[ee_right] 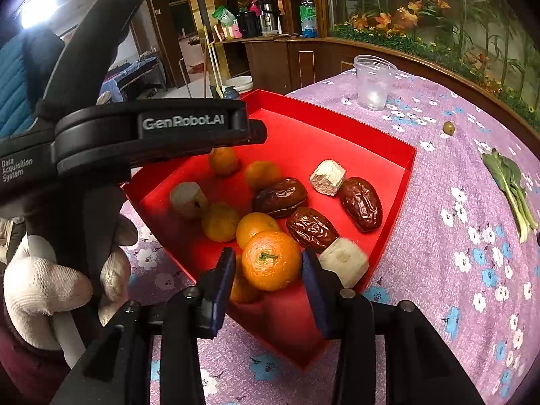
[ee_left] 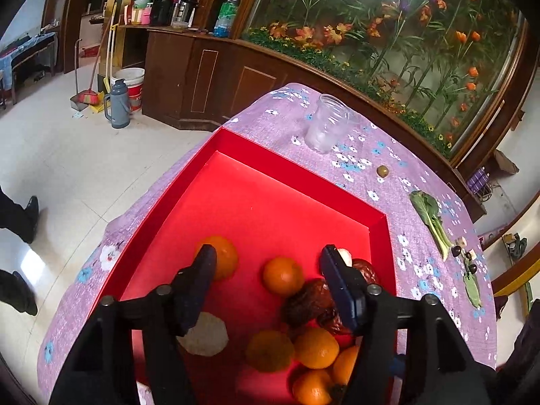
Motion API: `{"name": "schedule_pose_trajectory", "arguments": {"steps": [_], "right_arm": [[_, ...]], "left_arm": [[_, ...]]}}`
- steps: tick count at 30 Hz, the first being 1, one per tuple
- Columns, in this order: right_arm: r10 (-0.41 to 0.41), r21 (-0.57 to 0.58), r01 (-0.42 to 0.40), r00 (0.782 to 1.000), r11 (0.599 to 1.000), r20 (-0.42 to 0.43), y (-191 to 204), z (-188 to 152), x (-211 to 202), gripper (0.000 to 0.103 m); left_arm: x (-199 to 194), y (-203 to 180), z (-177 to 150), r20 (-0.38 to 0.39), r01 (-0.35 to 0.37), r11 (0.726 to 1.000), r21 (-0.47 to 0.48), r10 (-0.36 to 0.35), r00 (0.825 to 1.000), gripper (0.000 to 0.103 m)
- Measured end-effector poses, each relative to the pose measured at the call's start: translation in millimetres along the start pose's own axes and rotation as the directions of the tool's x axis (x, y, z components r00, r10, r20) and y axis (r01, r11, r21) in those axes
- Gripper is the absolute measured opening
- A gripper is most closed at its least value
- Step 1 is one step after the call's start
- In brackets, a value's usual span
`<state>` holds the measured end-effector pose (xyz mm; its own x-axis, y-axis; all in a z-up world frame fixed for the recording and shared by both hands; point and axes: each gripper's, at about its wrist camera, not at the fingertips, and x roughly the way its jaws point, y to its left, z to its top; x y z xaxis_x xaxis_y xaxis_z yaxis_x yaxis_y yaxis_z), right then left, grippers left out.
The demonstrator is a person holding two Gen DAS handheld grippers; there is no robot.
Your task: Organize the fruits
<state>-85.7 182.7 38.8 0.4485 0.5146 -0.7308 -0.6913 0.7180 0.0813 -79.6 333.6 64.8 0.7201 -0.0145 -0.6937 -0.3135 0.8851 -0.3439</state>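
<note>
The right gripper (ee_right: pixel 268 270) is straddling a tangerine (ee_right: pixel 271 260) in the red box (ee_right: pixel 410 165) with fingers (ee_right: pixel 222 285) slightly apart, risking it rolling away, while the left gripper (ee_left: pixel 268 270) is hovering half-open, empty.

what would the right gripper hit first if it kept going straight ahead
Most likely the mandarin framed between the open jaws of the right gripper, in the red box. Depth is unclear, so contact cannot be confirmed.

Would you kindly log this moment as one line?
left gripper: open, empty | right gripper: open around orange | red box: oranges, dates | olive: on tablecloth
</note>
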Motion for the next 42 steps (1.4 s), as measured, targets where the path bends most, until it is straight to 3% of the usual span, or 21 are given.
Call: {"name": "schedule_pose_trajectory", "arguments": {"steps": [4,6,12,16,29,42], "right_arm": [[-0.009,0.004,0.009,0.999,1.000,0.037,0,-4,-14,0.061],[-0.016,0.010,0.015,0.998,1.000,0.063,0,-8,-24,0.063],[-0.063,0.081,0.053,0.991,0.995,0.117,-10,-26,-51,0.072],[-0.113,0.137,0.094,0.984,0.986,0.135,-20,-38,-64,0.077],[-0.193,0.235,0.150,0.965,0.960,0.176,-40,-69,-103,0.086],[-0.250,0.241,0.198,0.946,0.950,0.208,-43,-78,-114,0.091]], "left_arm": [[-20,-4,-5,0.041,-0.030,1.000,0.000,0.030,0.999,0.065],[-31,-8,-8,0.073,-0.065,0.998,0.008,0.065,0.995,0.071],[-70,-31,-22,0.208,-0.216,0.975,0.044,0.202,0.957,0.093],[-87,-49,-34,0.255,-0.252,0.965,0.075,0.226,0.940,0.097],[-106,-94,-60,0.274,-0.287,0.945,0.155,0.238,0.932,0.099],[-97,-112,-74,0.239,-0.268,0.941,0.207,0.217,0.947,0.099]]}}
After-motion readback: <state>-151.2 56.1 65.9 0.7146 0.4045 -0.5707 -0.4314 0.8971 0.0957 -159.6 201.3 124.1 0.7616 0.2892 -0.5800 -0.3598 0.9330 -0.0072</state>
